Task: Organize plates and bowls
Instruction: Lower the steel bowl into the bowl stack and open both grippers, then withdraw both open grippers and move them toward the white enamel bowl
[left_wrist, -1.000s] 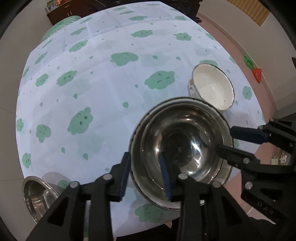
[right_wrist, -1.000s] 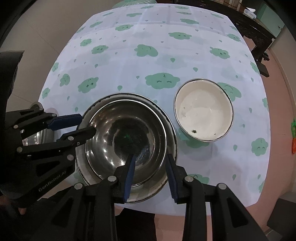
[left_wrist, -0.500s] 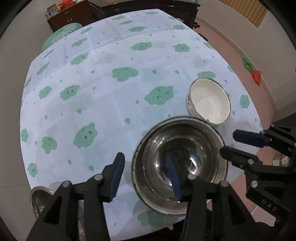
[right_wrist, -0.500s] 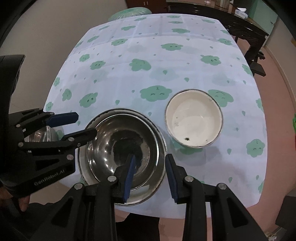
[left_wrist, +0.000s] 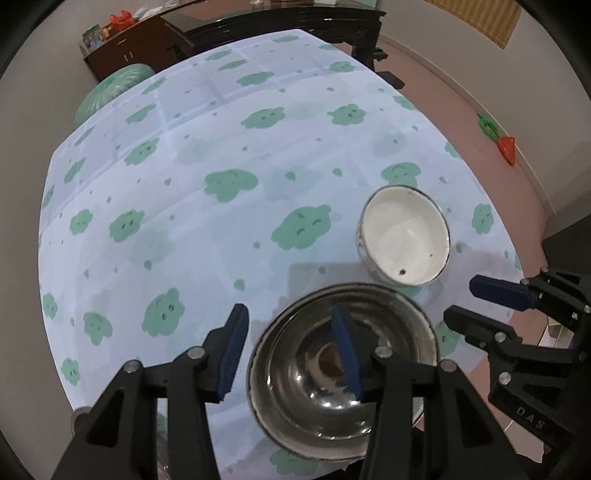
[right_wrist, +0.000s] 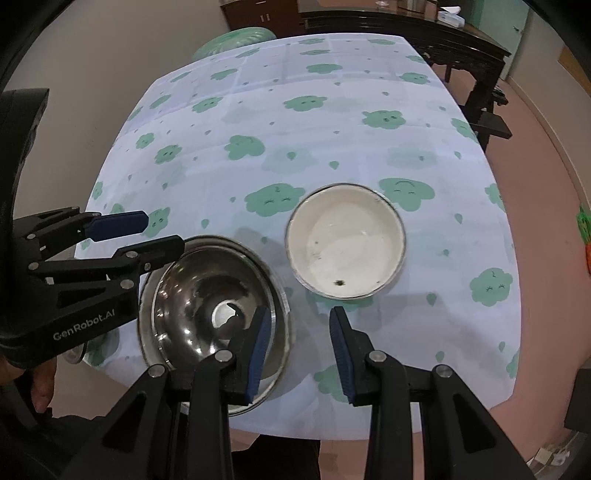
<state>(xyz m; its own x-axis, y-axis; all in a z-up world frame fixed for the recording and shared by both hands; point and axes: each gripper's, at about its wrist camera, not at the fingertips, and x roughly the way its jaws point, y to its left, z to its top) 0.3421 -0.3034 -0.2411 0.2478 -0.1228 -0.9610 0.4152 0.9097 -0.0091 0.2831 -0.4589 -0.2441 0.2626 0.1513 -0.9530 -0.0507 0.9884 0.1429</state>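
Two nested steel bowls (left_wrist: 321, 391) (right_wrist: 199, 295) sit near the front edge of a table with a cloud-print cloth (left_wrist: 229, 206). A white enamel bowl (left_wrist: 404, 240) (right_wrist: 345, 240) stands just behind and to the right of them. My left gripper (left_wrist: 291, 350) is open above the steel bowls' left rim, holding nothing. My right gripper (right_wrist: 299, 347) is open above the cloth between the steel bowls and the white bowl, holding nothing. Each gripper also shows in the other's view: the right gripper in the left wrist view (left_wrist: 476, 302), the left gripper in the right wrist view (right_wrist: 155, 232).
A small steel bowl's rim (right_wrist: 75, 354) shows past the table's front left corner. A green stool (left_wrist: 110, 92) and dark wooden furniture (right_wrist: 443, 40) stand beyond the far edge. The table's front edge lies just below the steel bowls.
Both grippers have opened wider and drawn back and up from the steel bowls' rim. The nested bowls stay on the table.
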